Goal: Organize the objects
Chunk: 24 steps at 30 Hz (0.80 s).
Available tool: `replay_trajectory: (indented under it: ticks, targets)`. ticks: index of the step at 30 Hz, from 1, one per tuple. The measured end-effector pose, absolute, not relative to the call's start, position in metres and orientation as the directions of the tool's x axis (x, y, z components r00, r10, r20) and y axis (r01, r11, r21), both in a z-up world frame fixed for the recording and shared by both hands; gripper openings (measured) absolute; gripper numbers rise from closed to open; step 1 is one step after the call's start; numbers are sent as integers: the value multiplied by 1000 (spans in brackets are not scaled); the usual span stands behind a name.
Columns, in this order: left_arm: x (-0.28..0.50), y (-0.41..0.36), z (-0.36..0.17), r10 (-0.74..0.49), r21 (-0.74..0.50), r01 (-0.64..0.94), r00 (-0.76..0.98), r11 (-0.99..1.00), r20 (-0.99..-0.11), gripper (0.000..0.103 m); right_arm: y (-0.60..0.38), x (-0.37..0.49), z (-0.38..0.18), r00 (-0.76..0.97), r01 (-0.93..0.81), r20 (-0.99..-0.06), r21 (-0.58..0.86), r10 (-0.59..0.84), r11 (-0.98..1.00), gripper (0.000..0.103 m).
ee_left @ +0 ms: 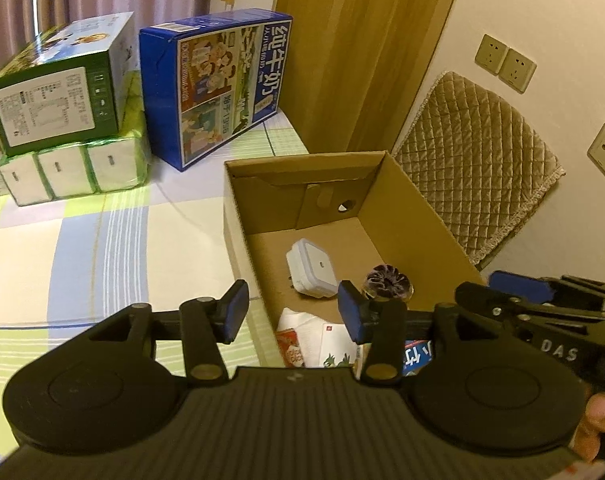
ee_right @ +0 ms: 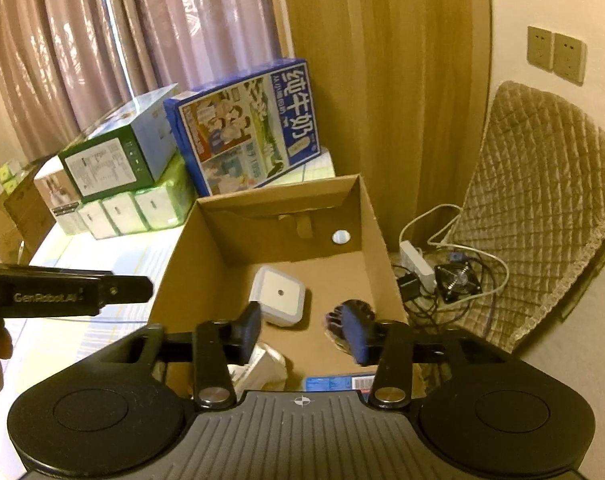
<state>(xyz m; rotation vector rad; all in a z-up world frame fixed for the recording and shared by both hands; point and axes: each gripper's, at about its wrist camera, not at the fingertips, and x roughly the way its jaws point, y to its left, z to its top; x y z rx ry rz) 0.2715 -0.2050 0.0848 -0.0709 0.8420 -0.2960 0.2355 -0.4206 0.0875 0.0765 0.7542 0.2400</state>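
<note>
Table (ee_left: 82, 248) with checked cloth fills 9 o'clock in the left wrist view. Open cardboard box (ee_left: 418, 216) sits at centre, running toward 1 o'clock, on the table's right edge. Blue milk carton case (ee_left: 206, 92) stands at 11 o'clock just behind the box; green box (ee_left: 58, 88) at 10 o'clock is stacked on a tissue multipack (ee_left: 78, 168). Quilted chair cover (ee_left: 474, 168) at 2 o'clock, outside the box.

Inside the box: white square plug adapter (ee_left: 312, 270) on the floor at centre, purple scrunchie (ee_left: 388, 282) just to its right, apart from it. White printed packet (ee_left: 322, 342) and a blue packet (ee_left: 416, 356) lie at the near end, 6 o'clock, partly hidden.

Left gripper (ee_left: 292, 308): jaws wide, empty, straddling the box's near-left wall. Right gripper (ee_right: 304, 332): jaws wide, empty, over the box's near end, right pad in front of the scrunchie; contact can't be told.

Floor at 3 o'clock in the right wrist view: power strip (ee_right: 416, 262), cables, small fan (ee_right: 458, 280).
</note>
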Motion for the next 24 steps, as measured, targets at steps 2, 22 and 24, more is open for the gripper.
replay_trajectory:
  ticks: [2,22,24]
  targets:
    - [267,-202,85,-279,-171,227,634,959,-721,56,-424,231,88,701,-180,-673,152,235,972,47]
    - [135,-177,107,-206,-114,175,715,978,-668,102,-427,123,107,684,-174,-699,119,207,977,91]
    - [120,-176,110,-218,-119,187,707,975,-672,102,-428,106,110,689,-172,-695,117,205,978,92]
